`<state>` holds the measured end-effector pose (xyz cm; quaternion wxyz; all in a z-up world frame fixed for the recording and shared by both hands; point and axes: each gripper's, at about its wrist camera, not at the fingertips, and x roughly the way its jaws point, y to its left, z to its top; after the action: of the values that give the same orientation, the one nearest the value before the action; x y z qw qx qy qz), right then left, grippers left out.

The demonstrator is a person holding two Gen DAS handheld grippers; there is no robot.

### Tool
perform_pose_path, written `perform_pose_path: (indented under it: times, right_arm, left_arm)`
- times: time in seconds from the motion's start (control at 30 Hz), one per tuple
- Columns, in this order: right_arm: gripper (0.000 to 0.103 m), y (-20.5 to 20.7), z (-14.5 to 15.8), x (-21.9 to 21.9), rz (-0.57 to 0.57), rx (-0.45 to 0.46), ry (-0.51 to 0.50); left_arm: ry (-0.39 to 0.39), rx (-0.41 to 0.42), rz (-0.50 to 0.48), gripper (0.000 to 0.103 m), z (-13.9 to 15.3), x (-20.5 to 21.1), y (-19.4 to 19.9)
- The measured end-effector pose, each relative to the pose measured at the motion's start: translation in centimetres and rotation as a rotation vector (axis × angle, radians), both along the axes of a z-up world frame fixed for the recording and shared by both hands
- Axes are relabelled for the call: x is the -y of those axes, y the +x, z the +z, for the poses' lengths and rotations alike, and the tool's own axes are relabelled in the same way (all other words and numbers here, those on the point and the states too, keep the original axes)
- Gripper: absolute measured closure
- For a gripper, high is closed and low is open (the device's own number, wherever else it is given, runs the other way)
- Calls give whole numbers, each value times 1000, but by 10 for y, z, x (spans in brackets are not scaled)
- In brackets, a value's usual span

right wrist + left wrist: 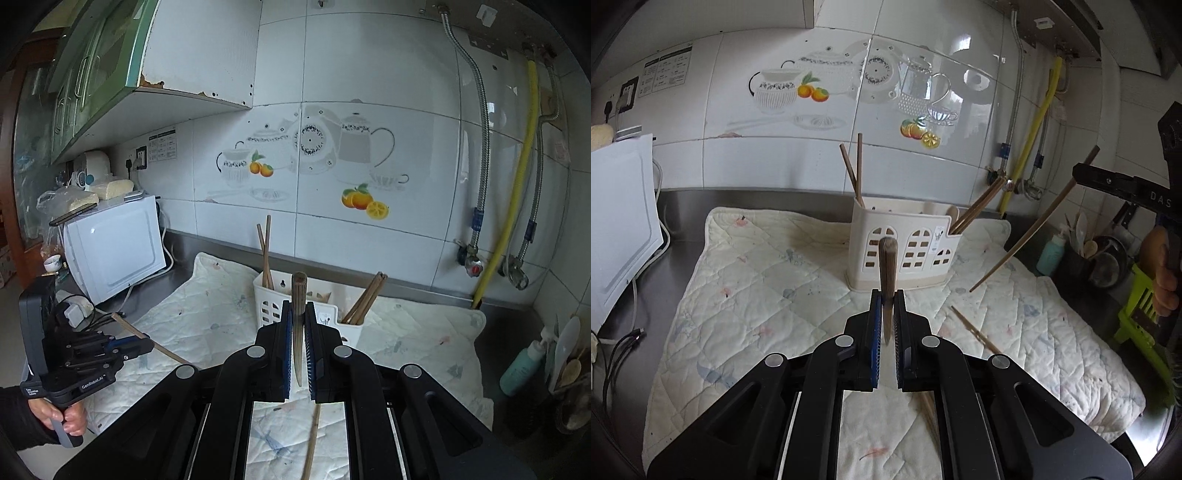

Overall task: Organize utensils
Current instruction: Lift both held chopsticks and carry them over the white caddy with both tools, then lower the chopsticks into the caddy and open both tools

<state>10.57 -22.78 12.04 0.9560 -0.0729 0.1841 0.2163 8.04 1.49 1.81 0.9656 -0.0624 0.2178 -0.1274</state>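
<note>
A cream utensil holder (905,251) (325,314) stands on a quilted cloth (757,288) (207,325). Chopsticks stand in its left compartment (856,173) and lean in its right one (975,212). My left gripper (887,295) is shut on a wooden chopstick (888,262) whose thick end points toward the holder. My right gripper (297,306) is shut on another chopstick (298,295). Each view shows the other gripper off to the side, raised above the cloth with its stick: the right gripper (1080,172) and the left gripper (147,345). Loose chopsticks (975,332) (312,443) lie on the cloth.
A white microwave (620,221) (114,243) with cables stands at the left of the steel counter. At the right are a teal bottle (1049,254) (521,365), a pot of utensils (1086,251) and a green rack (1141,314). Pipes (517,192) run down the tiled wall.
</note>
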Motion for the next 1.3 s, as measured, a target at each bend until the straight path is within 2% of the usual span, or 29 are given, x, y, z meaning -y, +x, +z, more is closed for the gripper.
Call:
perform_pose_path:
  times: [0.27, 0.4, 0.53, 0.67, 0.83, 1.1, 1.2, 1.3]
  right_arm:
    - [97, 29, 45, -2, 4, 40, 41]
    - [97, 47, 65, -6, -18, 82, 31]
    - [97, 72, 72, -7, -60, 94, 20]
    - [97, 104, 62, -7, -99, 75, 5]
    - [97, 135, 36, -6, -118, 8, 7]
    - [97, 155, 8, -10, -119, -40, -11]
    - [97, 157, 12, -8, -120, -33, 13]
    - [97, 155, 26, -8, -118, -2, 25]
  left_arm:
    - [14, 103, -9, 98, 55, 4, 24]
    - [21, 168, -4, 98, 87, 7, 39]
    - [20, 241, 10, 98, 119, 9, 54]
    - [42, 291, 24, 98, 139, 14, 73]
    - [52, 278, 35, 98, 137, 20, 105]
    - [73, 173, 36, 98, 101, 25, 150]
    - [52, 135, 27, 98, 92, 21, 160]
    - [70, 110, 35, 98, 85, 22, 168]
